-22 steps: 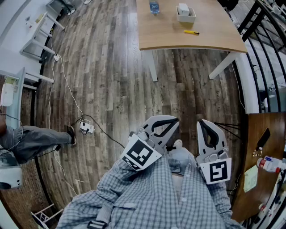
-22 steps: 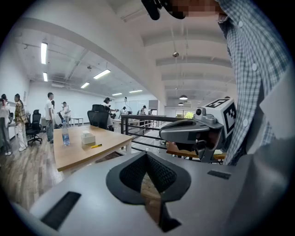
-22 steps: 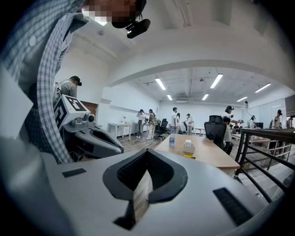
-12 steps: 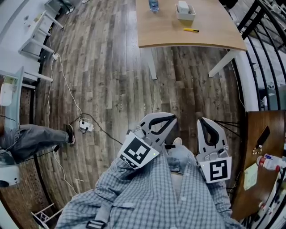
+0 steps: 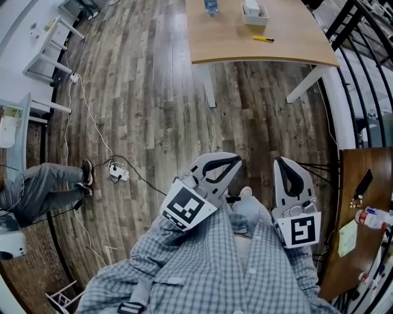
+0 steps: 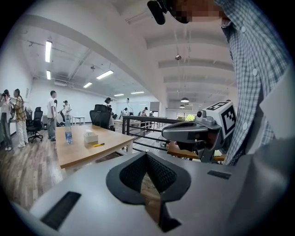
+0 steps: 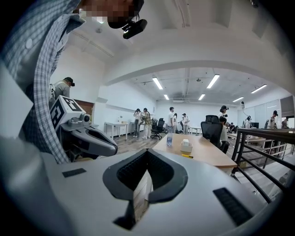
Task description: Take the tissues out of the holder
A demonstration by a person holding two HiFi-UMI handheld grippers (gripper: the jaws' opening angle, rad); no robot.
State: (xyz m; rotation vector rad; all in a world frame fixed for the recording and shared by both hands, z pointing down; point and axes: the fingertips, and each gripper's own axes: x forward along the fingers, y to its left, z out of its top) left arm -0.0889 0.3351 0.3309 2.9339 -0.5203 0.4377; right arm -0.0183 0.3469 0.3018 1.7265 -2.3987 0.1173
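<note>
The grey left gripper (image 5: 238,162) and grey right gripper (image 5: 279,161) stayed clenched on nothing near the person's checked shirt (image 5: 202,264), barely shifted. The white tissues (image 5: 250,7) sat in their white rectangular holder (image 5: 256,20) on the distant light wooden table (image 5: 227,43), the task seemingly unstarted.

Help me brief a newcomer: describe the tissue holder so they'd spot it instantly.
Find the light wooden table ahead. On it sits the tissue holder, between a water bottle and a yellow pen. It's the only white box, tissue poking up.
</note>
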